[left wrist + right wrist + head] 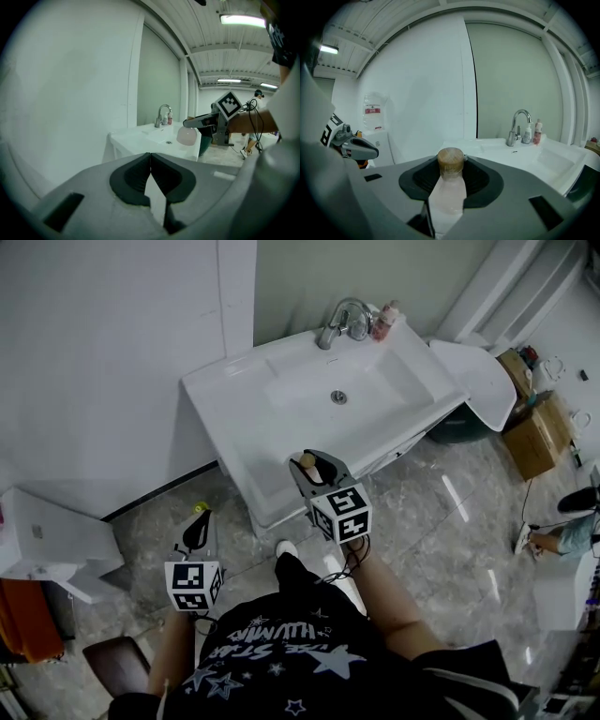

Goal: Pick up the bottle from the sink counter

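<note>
Because the bottle (450, 192) stands between the pads of the right tongs (316, 476), clenched on its neck just under the brown cap (450, 161), there is no reach left to make, and the coming move turns on how the bottle lies to the front edge of the table (234, 409). Its long axis looks close to upright. The cap sits at jaw level and the pale rounded body hangs below the tongs, as the left gripper view shows at centre right. That view puts the body at the table's front corner, about level with the top, but no view shows whether the base rests on the surface or hangs clear of it. The left tongs (150, 171) are clenched on nothing and hang low at the lower left of the head view, well apart from the bottle, so the right hand alone carries it. Open floor (450, 512) lies on the person's side of the edge and the air above is free, so a straight lift or a pull back should meet nothing. Beyond the bottle is the basin (338, 390). At the far rim, the faucet (342, 322) and two small bottles (384, 321) stand well clear.
</note>
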The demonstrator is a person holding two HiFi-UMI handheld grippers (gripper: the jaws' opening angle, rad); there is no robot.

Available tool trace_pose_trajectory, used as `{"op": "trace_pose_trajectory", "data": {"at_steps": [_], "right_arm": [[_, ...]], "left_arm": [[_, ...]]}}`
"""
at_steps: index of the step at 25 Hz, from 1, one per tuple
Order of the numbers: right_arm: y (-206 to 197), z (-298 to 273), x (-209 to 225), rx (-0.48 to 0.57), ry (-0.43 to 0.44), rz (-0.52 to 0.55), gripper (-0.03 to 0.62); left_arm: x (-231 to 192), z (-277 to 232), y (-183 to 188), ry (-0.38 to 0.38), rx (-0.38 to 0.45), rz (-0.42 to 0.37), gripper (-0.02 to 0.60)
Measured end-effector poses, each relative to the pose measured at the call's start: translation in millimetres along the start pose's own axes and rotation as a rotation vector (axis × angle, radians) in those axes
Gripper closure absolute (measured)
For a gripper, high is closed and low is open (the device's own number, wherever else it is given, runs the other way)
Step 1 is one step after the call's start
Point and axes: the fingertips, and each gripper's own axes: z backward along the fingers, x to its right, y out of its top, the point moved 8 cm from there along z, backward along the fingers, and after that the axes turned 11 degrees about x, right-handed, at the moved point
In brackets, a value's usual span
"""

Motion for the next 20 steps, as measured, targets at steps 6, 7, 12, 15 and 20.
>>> {"op": "trace_pose_trajectory", "data": {"at_steps": [6, 7, 12, 15, 20], "right_arm": [[8.8, 49.0, -38.4, 0.040, -0.059, -0.009, 0.453], [8.9, 58.4, -45.8, 0.042, -0.069, -0.012, 0.453], [7.1, 105.5, -81.6, 0.038, -0.118, -0.029, 0.453], [1.9, 136.0, -103.2, 0.045, -0.165, -0.048, 0.453], [-6.0, 187.9, -135.0, 0.049, -0.234, -0.060, 0.453]], "left_arm": [[-0.6, 48.5, -7.0, -0.018, 0.020, 0.010, 0.565], [-0.1, 57.6, -8.9, -0.022, 0.020, 0.018, 0.565], [12.9, 99.9, -12.6, -0.087, 0.020, 0.003, 0.565], [20.8, 122.1, -16.3, -0.127, 0.028, 0.010, 0.565], [43.3, 156.4, -25.1, -0.211, 0.030, 0.019, 0.565]]}}
